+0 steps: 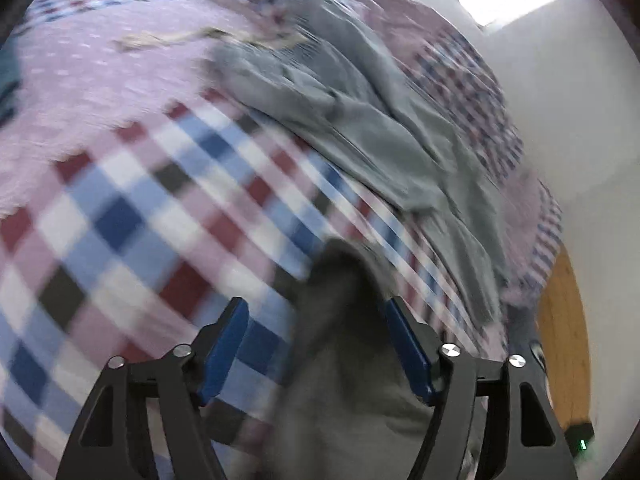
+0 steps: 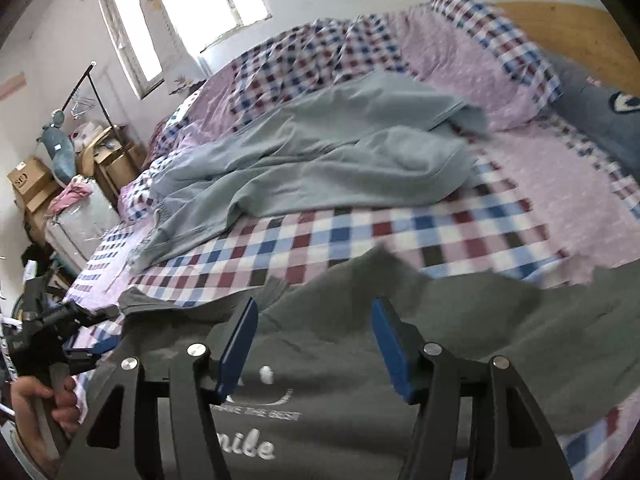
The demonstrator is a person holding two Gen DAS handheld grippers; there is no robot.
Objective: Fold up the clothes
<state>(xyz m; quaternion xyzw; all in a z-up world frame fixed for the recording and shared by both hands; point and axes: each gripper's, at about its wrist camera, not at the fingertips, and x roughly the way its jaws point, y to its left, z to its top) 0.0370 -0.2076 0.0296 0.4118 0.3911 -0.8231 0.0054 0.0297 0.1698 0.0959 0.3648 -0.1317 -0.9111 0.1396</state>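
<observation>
A dark grey T-shirt (image 2: 460, 340) with white "smile" lettering lies on the checked bed cover in front of me. My right gripper (image 2: 314, 312) is open just above it, nothing between its blue pads. My left gripper (image 1: 316, 312) is open, with a fold of the dark grey T-shirt (image 1: 344, 360) lying between its blue pads; the view is blurred. The left gripper also shows in the right wrist view (image 2: 86, 344), open at the shirt's left edge, held by a hand. A crumpled light grey-blue garment (image 2: 320, 160) lies farther back on the bed; it also shows in the left wrist view (image 1: 360, 120).
The bed cover (image 2: 400, 232) is checked and lilac. A wooden headboard (image 2: 580, 36) and a blue-grey pillow (image 2: 600, 120) are at the right. Cardboard boxes (image 2: 32, 188), a clothes rack (image 2: 92, 88) and clutter stand left of the bed, below a window (image 2: 192, 12).
</observation>
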